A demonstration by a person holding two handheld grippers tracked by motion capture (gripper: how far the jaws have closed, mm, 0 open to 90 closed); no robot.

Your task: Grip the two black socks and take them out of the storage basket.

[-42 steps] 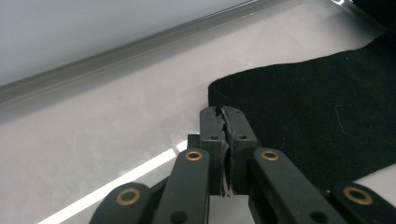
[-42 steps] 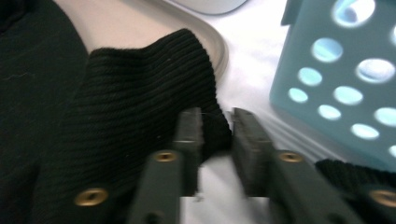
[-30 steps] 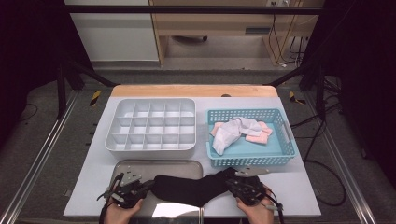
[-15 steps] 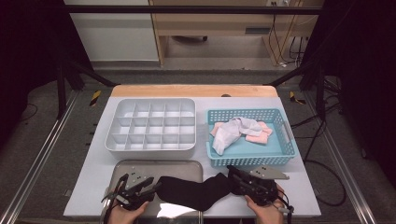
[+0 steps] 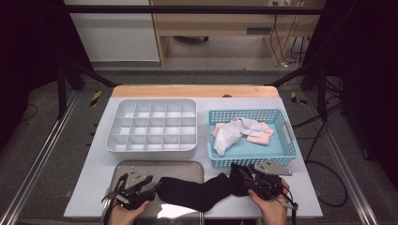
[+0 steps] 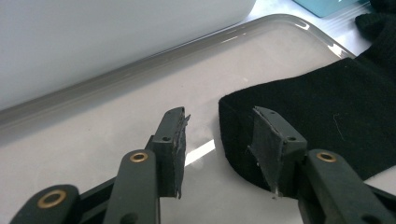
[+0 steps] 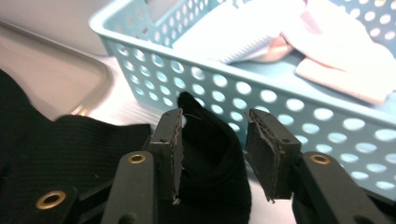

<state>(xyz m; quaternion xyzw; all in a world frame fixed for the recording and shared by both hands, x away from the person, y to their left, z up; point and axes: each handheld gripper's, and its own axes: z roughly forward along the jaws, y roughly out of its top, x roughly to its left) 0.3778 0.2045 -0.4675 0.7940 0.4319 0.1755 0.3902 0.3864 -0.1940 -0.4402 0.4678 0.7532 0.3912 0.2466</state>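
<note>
A black sock [image 5: 197,192] lies flat at the table's front, its cuff on the grey metal tray [image 5: 141,166] and its toe on the white table by the basket. In the left gripper view the cuff edge [image 6: 327,116] lies just right of my left gripper [image 6: 219,121], which is open; its right jaw rests over the cuff. My left gripper [image 5: 151,188] sits at the sock's left end. My right gripper [image 5: 238,176] is at the toe end. It is open [image 7: 215,121], with the bunched toe [image 7: 205,154] between its jaws, unclamped.
A white compartment box [image 5: 150,123] stands behind the tray. A teal perforated basket [image 5: 291,145] at the right holds a white sock [image 5: 234,131] and pink ones [image 5: 260,136]. Its wall [image 7: 261,93] is close in front of my right gripper.
A second ago both grippers held the sock stretched between them. Both have since opened and let go, and the sock has settled flat on the tray and table.
</note>
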